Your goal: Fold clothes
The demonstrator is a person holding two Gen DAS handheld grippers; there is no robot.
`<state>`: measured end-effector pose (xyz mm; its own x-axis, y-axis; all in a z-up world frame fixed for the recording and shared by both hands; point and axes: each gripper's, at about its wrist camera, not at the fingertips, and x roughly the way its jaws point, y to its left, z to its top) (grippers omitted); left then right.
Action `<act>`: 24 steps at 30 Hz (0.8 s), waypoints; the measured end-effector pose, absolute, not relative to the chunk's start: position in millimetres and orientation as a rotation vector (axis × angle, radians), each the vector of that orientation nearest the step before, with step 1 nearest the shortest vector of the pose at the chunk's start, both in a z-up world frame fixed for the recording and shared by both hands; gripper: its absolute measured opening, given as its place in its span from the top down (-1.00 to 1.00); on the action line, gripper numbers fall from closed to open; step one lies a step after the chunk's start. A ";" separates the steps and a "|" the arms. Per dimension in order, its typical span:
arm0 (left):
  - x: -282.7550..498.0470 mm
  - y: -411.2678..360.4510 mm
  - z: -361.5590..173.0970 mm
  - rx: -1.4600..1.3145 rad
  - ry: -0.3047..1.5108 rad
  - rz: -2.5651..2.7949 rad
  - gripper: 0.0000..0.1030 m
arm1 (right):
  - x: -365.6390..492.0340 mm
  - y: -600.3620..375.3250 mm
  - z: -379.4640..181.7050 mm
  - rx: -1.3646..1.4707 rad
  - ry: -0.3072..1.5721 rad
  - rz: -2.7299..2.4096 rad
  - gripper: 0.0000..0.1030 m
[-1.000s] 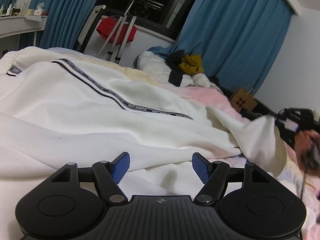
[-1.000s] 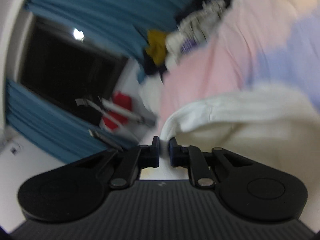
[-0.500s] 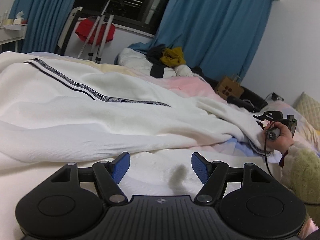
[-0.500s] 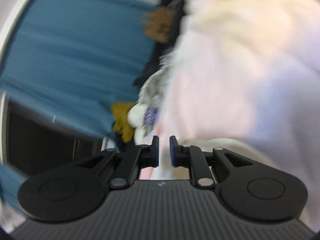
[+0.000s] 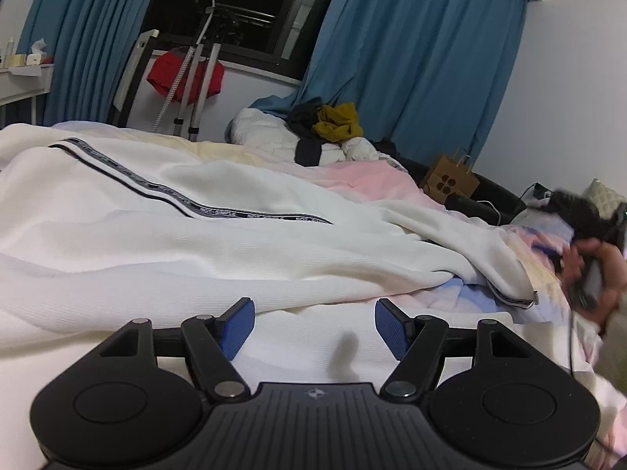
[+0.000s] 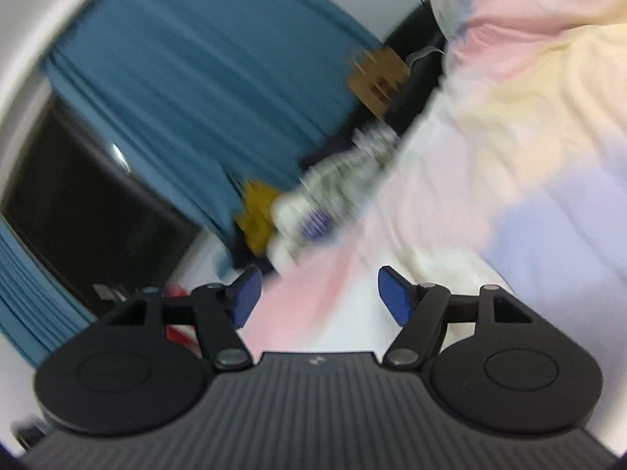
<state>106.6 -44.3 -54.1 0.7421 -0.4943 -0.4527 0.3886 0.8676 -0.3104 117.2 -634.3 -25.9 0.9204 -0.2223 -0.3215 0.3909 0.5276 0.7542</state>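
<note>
A white garment (image 5: 164, 235) with a black lettered stripe (image 5: 196, 207) lies spread over the bed in the left wrist view. Its sleeve end (image 5: 505, 274) rests flat on the bedding at the right. My left gripper (image 5: 313, 327) hovers low over the white cloth, open, with nothing between its blue pads. At the right edge a hand (image 5: 595, 270) holds the other tool, blurred. In the tilted, blurred right wrist view my right gripper (image 6: 317, 293) is open and empty over the pastel bedding (image 6: 529, 137), with a bit of white cloth (image 6: 443, 266) just past its right finger.
A pile of clothes with a mustard piece (image 5: 337, 121) lies at the bed's far end. A brown paper bag (image 5: 450, 180) stands by blue curtains (image 5: 411, 70). A red cloth (image 5: 184, 78) hangs on a rack under the dark window. A white shelf (image 5: 23, 78) is far left.
My right gripper was shut on the white sleeve end; it has opened and let go, and the sleeve now lies on the bed. The left gripper stayed open, its view shifting slightly.
</note>
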 end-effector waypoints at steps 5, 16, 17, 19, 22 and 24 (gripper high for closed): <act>94.2 -37.0 -47.6 -0.210 0.551 -0.474 -0.35 | 125.6 -615.8 -60.0 0.995 0.581 -0.377 -0.14; 101.7 -35.5 -51.7 -0.198 0.552 -0.456 -0.35 | 172.0 -644.9 -76.5 0.825 0.487 -0.418 0.37; 102.4 -35.4 -52.1 -0.197 0.552 -0.454 -0.35 | 176.3 -649.3 -76.2 0.816 0.457 -0.422 0.38; 103.8 -35.1 -52.8 -0.195 0.553 -0.451 -0.35 | 184.9 -658.3 -75.8 0.799 0.398 -0.432 0.38; 108.7 -34.6 -55.5 -0.199 0.558 -0.447 -0.35 | 197.9 -671.6 -75.0 0.771 0.309 -0.446 0.37; 113.9 -34.2 -58.4 -0.208 0.564 -0.445 -0.35 | 197.9 -676.4 -76.1 0.762 0.264 -0.474 0.33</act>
